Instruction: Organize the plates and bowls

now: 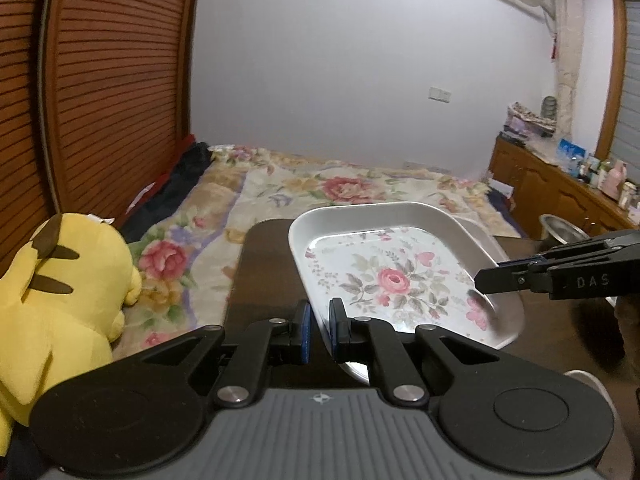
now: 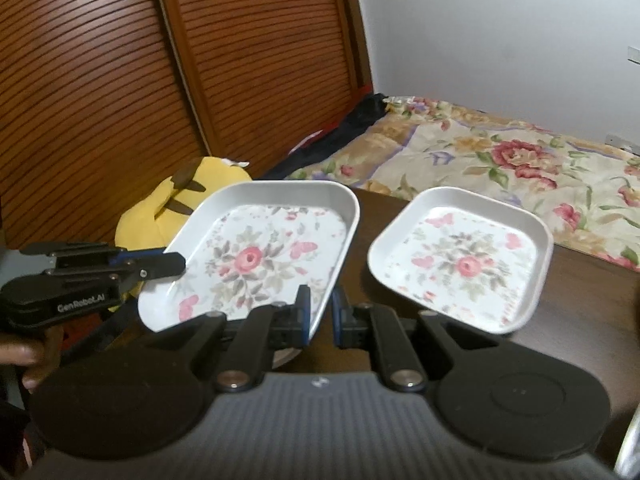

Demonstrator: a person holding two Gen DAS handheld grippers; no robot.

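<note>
A large square white plate with a pink rose print (image 1: 392, 280) (image 2: 256, 260) is held tilted above the dark wooden table (image 1: 264, 264) (image 2: 580, 300). My left gripper (image 1: 322, 330) (image 2: 180, 264) is shut on its left rim. My right gripper (image 2: 320, 314) (image 1: 480, 280) is shut on the opposite rim. A smaller square plate with the same print (image 2: 464, 260) lies flat on the table to the right; in the left wrist view only its edge (image 1: 476, 228) shows behind the large plate.
A yellow plush toy (image 1: 60, 300) (image 2: 180, 200) sits at the table's left end. Behind the table is a bed with a floral cover (image 1: 320, 188) (image 2: 500, 160). A metal bowl (image 1: 560, 228) stands at the right. A hand (image 2: 24, 356) holds the left gripper.
</note>
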